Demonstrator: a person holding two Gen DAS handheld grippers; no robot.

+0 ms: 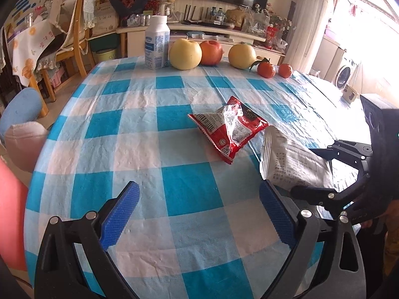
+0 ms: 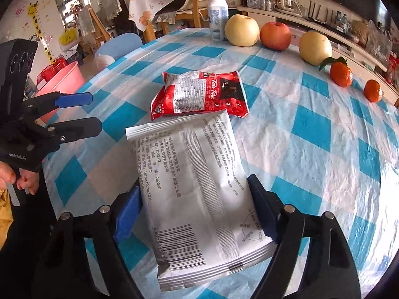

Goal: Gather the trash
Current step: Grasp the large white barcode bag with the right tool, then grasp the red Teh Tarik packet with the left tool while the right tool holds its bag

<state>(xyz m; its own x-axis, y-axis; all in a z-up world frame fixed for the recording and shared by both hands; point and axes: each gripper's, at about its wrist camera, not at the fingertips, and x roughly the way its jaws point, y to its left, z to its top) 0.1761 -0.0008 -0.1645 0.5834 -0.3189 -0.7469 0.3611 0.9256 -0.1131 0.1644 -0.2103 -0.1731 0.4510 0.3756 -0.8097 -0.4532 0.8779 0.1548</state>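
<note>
The pink bin [image 2: 62, 84] stands off the table's left edge, left of the red wrapper [image 2: 199, 94], likely where the trash goes. The left gripper [image 1: 197, 214] hovers released over bare cloth [image 1: 124, 137], nearer than the red wrapper, jaws spread wide with nothing between them, probably waiting its turn. The red wrapper lies mid-table. Just on the near side of it, overlapping its edge, is the white packet [image 2: 199, 186], gripped at its near end by the right gripper [image 2: 197, 214], whose jaws press both long sides. Beyond the red wrapper, bottle [image 2: 218, 16] and fruit [image 2: 275, 36] line the far edge, apparently not trash.
</note>
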